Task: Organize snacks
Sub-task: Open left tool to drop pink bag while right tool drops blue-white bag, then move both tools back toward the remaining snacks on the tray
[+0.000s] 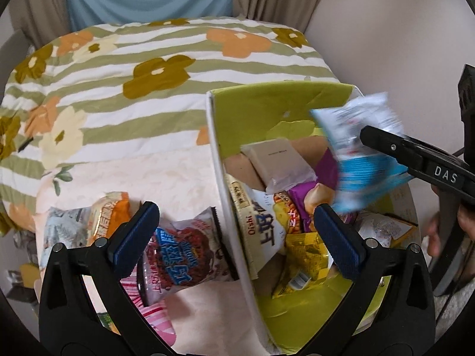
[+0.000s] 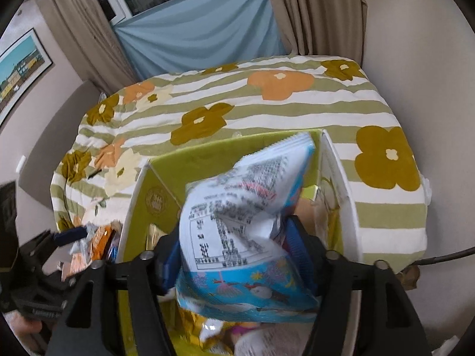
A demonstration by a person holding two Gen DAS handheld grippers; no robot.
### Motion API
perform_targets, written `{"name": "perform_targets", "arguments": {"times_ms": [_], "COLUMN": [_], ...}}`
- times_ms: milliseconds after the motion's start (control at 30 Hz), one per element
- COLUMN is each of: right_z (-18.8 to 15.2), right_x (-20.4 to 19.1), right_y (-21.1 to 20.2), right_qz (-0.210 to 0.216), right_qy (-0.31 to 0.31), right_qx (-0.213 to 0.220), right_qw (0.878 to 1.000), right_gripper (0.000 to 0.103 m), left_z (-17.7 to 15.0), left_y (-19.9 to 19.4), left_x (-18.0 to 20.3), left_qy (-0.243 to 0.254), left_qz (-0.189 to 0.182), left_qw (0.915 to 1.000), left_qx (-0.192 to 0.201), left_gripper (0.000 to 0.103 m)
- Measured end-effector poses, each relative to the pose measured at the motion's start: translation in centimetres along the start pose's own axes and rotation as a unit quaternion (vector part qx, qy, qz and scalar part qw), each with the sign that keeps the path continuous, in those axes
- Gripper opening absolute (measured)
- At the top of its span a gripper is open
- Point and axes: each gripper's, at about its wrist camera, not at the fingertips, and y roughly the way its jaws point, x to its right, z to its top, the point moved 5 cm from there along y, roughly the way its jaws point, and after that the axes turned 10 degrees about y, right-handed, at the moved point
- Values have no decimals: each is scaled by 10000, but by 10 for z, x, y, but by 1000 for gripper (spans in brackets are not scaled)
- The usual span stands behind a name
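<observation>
- Progress, judged from how things lie: the lime-green cardboard box with white outer walls [image 1: 268, 109] already holds several snacks, among them a white Oishi chip bag [image 1: 264, 231], a yellow crinkled packet [image 1: 299, 255], a purple packet [image 1: 302, 204] and a flat beige wrapped slab [image 1: 279, 160]
- Left to do: a dark red chocolate-snack bag with blue lettering [image 1: 184, 255], an orange-and-cream packet [image 1: 111, 213], a grey-white packet [image 1: 63, 228] and a pink-and-white striped wrapper [image 1: 154, 311] lie outside the box on the pale peach bed sheet [image 1: 178, 172], just beside its left wall; so roughly the middle of the job, I'd say
- The right hand-held gripper [image 2: 234, 252] is pressed together on a light blue and white snack bag printed with birds and a nutrition table [image 2: 237, 222], pinching it near its lower half; the bag hangs over the box interior, blurred, not resting on the contents as far as I can tell
- The left hand-held gripper [image 1: 237, 234] is spread wide and holds nothing; its blue-padded fingers [image 1: 135, 237] straddle the box's left wall, one over the chocolate-snack bag, the other over the packets inside
- Behind lies a green-striped floral quilt [image 1: 148, 68]
</observation>
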Motion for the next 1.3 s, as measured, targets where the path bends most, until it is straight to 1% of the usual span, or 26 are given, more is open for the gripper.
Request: {"name": "perform_targets", "arguments": {"times_ms": [67,100,300,500,633,767,833,1000,1133,1300], "right_z": [0,-2,-24,-37,-40,-41,-42,-48,-57,-73], "right_x": [2,3,6,4,-4,-10,-14,-32,-51,-80], "right_y": [2,0,-24,-44,-53,-60,-62,-73,-84,-98], "right_qz": [-100,-109,-100,-124,-120,-117,-49,21,104,166], "right_qy": [79,115,43,-235,-471,-704,-753,-965,-1043,-1001], "right_qx": [34,50,258,209,199,317,319,419,511,650], "right_qw": [9999,9999,9996,9994,9986,9969,9966,9944,9932,9927], "right_gripper": [93,95,97,97,97,97,97,97,97,97], "left_z": [-2,-3,-13,-17,-18,-19,-20,-30,-43,-72], "left_y": [-1,-2,-5,-14,-26,-39,-48,-77,-99,-127], "left_x": [0,0,4,10,13,9,7,-4,-17,-49], "left_qy": [4,10,35,-41,-88,-172,-191,-182,-221,-164], "left_qz": [-1,0,42,62,158,362,450,775,833,839], "left_qw": [10000,10000,10000,9999,9996,9989,9985,9958,9943,9936], "left_qx": [1,4,13,87,211,228,260,443,635,739], "left_gripper": [103,103,103,103,103,103,103,103,103,103]}}
